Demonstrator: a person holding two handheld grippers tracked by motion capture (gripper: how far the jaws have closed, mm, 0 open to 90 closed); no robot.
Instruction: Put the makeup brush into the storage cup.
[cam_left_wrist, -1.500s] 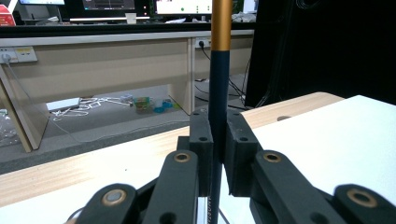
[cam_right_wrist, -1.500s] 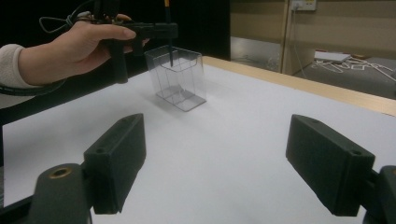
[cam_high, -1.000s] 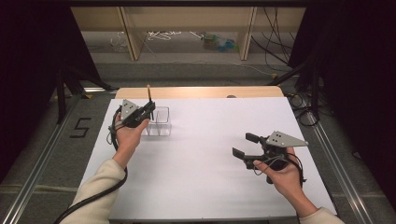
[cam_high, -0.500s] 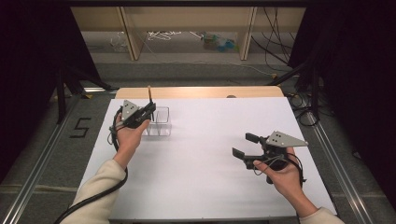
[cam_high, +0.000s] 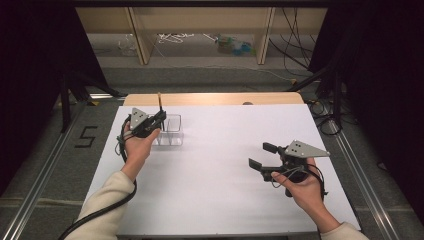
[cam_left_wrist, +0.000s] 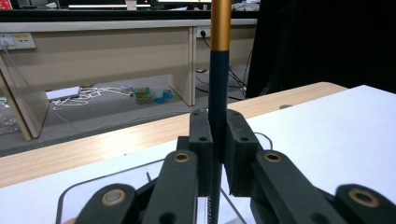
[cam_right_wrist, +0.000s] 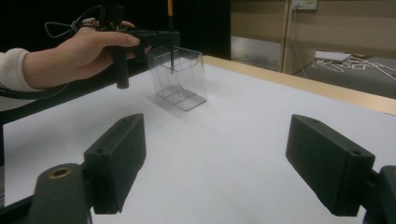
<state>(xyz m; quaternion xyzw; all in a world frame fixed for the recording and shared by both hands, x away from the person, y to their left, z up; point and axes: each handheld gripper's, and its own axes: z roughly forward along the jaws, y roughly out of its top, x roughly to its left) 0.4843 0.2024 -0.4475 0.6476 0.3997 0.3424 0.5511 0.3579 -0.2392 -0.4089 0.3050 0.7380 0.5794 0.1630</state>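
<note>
L claw (cam_high: 161, 116) stays clamped on the pen (cam_left_wrist: 218, 93), upright, tip inside clear holder (cam_high: 169, 131) at 10 o'clock on surface (cam_high: 220, 200). Nothing moved vs a sec ago. R claw (cam_high: 259, 156) wide, idle at 4 o'clock. Release prob next.

high view: above near edge, looking forward and down on white table (cam_high: 220, 170) | left gripper view: close along its jaws, facing far shelving | right gripper view: low, facing across table | shared: clear box (cam_high: 169, 131) (cam_right_wrist: 180, 77)

clear plastic box (cam_high: 170, 131), seemingly matt white tabletop (cam_high: 225, 150)
</note>
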